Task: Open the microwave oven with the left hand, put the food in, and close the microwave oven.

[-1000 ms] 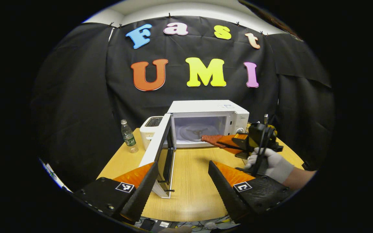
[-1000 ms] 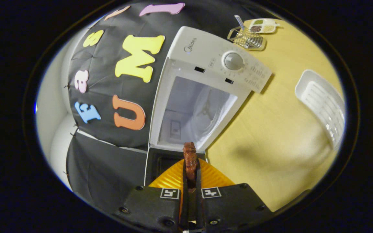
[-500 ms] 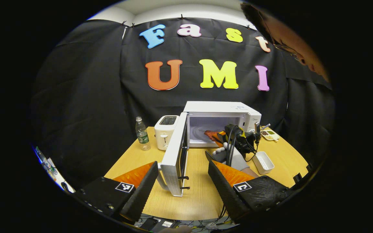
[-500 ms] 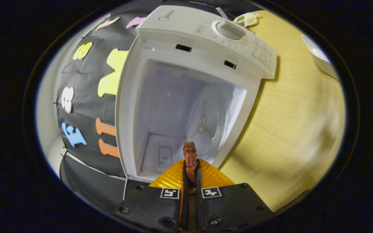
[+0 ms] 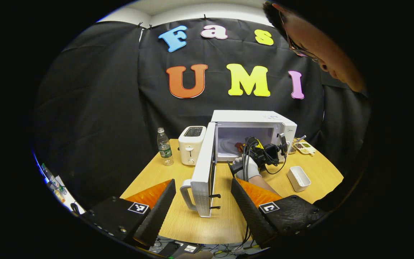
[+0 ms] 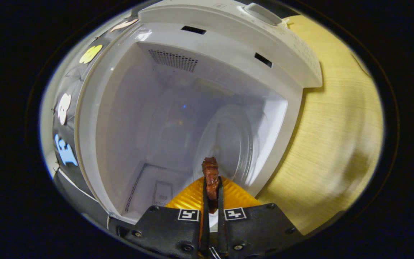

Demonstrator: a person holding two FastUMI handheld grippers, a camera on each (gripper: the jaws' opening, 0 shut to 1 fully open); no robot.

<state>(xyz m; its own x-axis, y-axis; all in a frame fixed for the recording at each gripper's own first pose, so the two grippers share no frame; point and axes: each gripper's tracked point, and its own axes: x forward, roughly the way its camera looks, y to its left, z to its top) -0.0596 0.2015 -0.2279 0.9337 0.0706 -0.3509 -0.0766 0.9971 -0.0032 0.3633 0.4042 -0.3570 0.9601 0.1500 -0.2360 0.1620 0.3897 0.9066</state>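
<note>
The white microwave [image 5: 253, 118] stands at the back of the table with its door [image 5: 204, 172] swung wide open toward me. My left gripper [image 5: 202, 201] is open, back from the door, nothing between its fingers. A gloved hand [image 5: 247, 169] holds my right gripper [image 5: 244, 148] at the oven's mouth. In the right gripper view, that gripper [image 6: 211, 187] is shut on a reddish-brown piece of food [image 6: 210, 172], rolled on its side. The food's tip reaches into the cavity, in front of the glass turntable [image 6: 228, 140].
A white toaster [image 5: 191, 144] and a water bottle [image 5: 164, 146] stand left of the microwave. A white tray [image 5: 298, 178] and a small dish of food [image 5: 304, 147] lie to its right on the wooden table [image 5: 178, 223]. A person leans in at the upper right.
The right gripper has carried the food from in front of the microwave into its mouth; the cavity has grown large in its view. The left gripper has drawn back from the open door.
</note>
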